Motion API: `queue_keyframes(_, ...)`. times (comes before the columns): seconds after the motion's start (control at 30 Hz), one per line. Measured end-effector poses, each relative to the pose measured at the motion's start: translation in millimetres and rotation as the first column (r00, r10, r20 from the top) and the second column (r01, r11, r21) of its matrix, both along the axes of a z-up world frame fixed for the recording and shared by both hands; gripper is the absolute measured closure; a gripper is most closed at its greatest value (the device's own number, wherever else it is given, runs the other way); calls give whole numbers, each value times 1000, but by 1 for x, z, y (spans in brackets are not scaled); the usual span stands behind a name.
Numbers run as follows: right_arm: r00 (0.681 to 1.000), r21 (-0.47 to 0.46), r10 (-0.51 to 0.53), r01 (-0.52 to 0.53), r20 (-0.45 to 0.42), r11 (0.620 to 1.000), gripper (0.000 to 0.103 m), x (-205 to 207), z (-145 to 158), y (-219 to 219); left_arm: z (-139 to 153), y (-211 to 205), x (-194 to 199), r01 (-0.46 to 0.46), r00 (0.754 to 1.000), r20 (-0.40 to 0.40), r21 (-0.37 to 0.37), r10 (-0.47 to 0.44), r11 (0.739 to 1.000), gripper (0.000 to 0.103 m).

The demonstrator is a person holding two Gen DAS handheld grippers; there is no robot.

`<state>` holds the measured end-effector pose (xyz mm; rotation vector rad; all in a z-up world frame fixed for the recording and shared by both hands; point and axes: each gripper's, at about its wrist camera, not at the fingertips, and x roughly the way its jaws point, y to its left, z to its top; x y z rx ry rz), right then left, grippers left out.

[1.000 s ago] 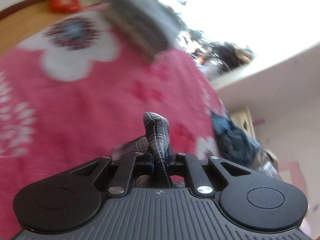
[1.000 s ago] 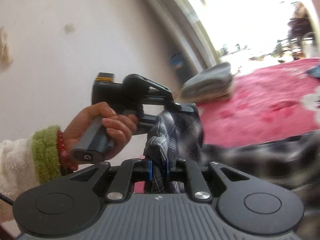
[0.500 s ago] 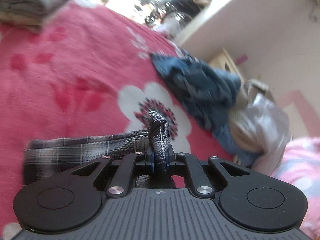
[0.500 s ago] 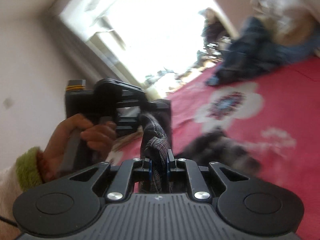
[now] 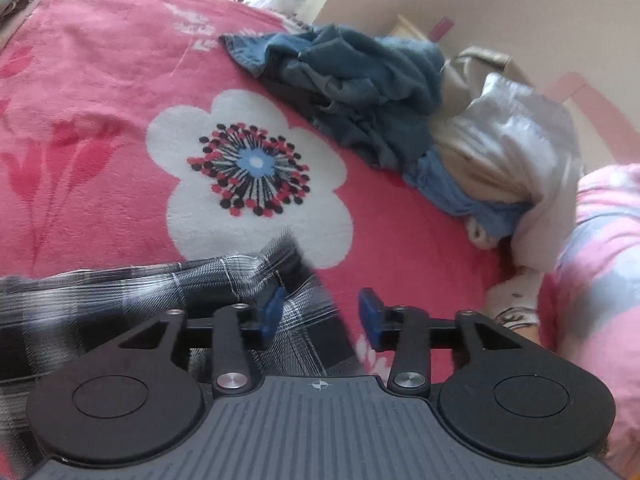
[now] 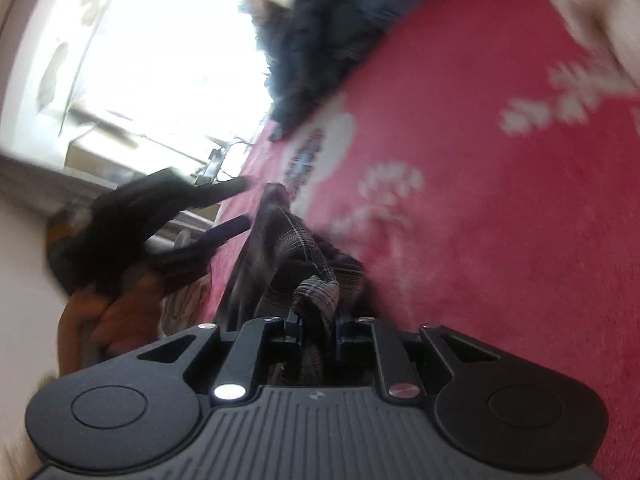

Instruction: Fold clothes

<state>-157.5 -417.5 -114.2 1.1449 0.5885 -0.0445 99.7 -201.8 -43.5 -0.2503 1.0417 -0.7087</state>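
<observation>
Both tools are letting go. On the left tool [image 5: 320, 314] the blue pads stand apart and the jaws are opening, with the black-and-white plaid woven garment [image 5: 168, 292] lying slack between and beneath them, no longer pinched. On the right tool [image 6: 316, 330] the jaws are also opening, yet a bunched fold of that plaid cloth [image 6: 316, 292] sits between the pads; whether they press it I cannot tell.

This garment lies on the pink fleece bedspread with white flowers [image 5: 100, 80]. It looks light, soft and limp, so it should slump wherever unsupported; corners and edges are the likely places to grip.

Farther across the bed sit a crumpled blue denim heap [image 5: 360, 80] and pale cream and white clothes [image 5: 512, 132]. Behind them is a bright window [image 6: 160, 60].
</observation>
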Motion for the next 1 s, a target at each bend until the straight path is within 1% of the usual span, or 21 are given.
queue_keyframes(0.03, 1000, 19, -15, 15, -11, 1000, 76, -1, -3, -4, 5, 9, -1, -7, 1000, 9, -23, 7, 1000, 54)
queue_keyframes(0.07, 999, 20, -37, 37, -18, 999, 74, -2, -4, -8, 11, 19, -4, -14, 1000, 21, -43, 15, 999, 52)
queue_keyframes(0.13, 996, -4, -89, 89, -25, 996, 64, -6, -1, -18, 24, 44, -10, -29, 998, 48, -72, 32, 997, 51)
queue_keyframes(0.23, 988, -84, -155, 153, -18, 985, 62, -12, 11, -30, 41, 86, -25, -65, 992, 99, -84, 73, 994, 50)
queue_keyframes(0.3, 987, -165, -160, 157, -4, 974, 62, -11, 23, -32, 48, 113, -36, -93, 986, 132, -68, 101, 993, 49)
queue_keyframes(0.37, 991, -276, -134, 133, 13, 952, 62, -7, 39, -28, 49, 135, -47, -114, 981, 154, -33, 118, 993, 49)
queue_keyframes(0.43, 998, -398, -64, 70, 28, 915, 62, 2, 58, -15, 44, 152, -60, -121, 979, 164, 11, 117, 993, 49)
queue_keyframes(0.47, 999, -452, -9, 22, 31, 892, 62, 10, 66, -6, 40, 157, -66, -117, 980, 164, 33, 110, 993, 49)
queue_keyframes(0.5, 998, -506, 55, -32, 31, 862, 62, 17, 75, 4, 34, 159, -74, -103, 981, 170, 56, 92, 993, 49)
queue_keyframes(0.53, 993, -563, 118, -83, 26, 822, 62, 25, 82, 16, 27, 157, -82, -78, 981, 182, 80, 63, 994, 49)
queue_keyframes(0.57, 983, -623, 184, -137, 12, 770, 62, 33, 88, 29, 20, 156, -91, -54, 981, 193, 104, 33, 993, 49)
queue_keyframes(0.63, 953, -723, 300, -236, -42, 649, 63, 49, 94, 55, 5, 152, -108, -6, 977, 213, 154, -27, 988, 49)
queue_keyframes(0.7, 915, -795, 387, -314, -109, 519, 65, 64, 93, 77, -9, 147, -125, 46, 967, 235, 204, -94, 978, 49)
queue_keyframes(0.73, 895, -820, 422, -349, -147, 454, 67, 71, 89, 86, -15, 142, -134, 75, 956, 259, 237, -138, 969, 49)
queue_keyframes(0.77, 877, -836, 439, -382, -194, 394, 72, 76, 82, 92, -22, 135, -144, 96, 940, 288, 285, -181, 954, 49)
queue_keyframes(0.8, 865, -840, 431, -420, -257, 344, 77, 83, 71, 94, -30, 128, -152, 109, 924, 312, 337, -220, 935, 49)
queue_keyframes(0.83, 857, -825, 404, -462, -320, 327, 77, 91, 57, 91, -37, 124, -157, 117, 912, 325, 376, -249, 919, 49)
queue_keyframes(0.87, 848, -798, 374, -501, -376, 333, 77, 99, 44, 84, -42, 121, -161, 124, 901, 338, 403, -273, 907, 49)
queue_keyframes(0.9, 846, -779, 335, -521, -415, 349, 81, 105, 37, 77, -45, 118, -164, 130, 889, 351, 420, -293, 898, 49)
queue_keyframes(0.93, 855, -774, 304, -513, -421, 370, 91, 107, 40, 71, -46, 118, -165, 130, 880, 364, 430, -304, 893, 49)
queue_keyframes(1.0, 886, -789, 301, -455, -353, 413, 91, 106, 61, 67, -47, 118, -164, 126, 879, 370, 432, -302, 893, 49)
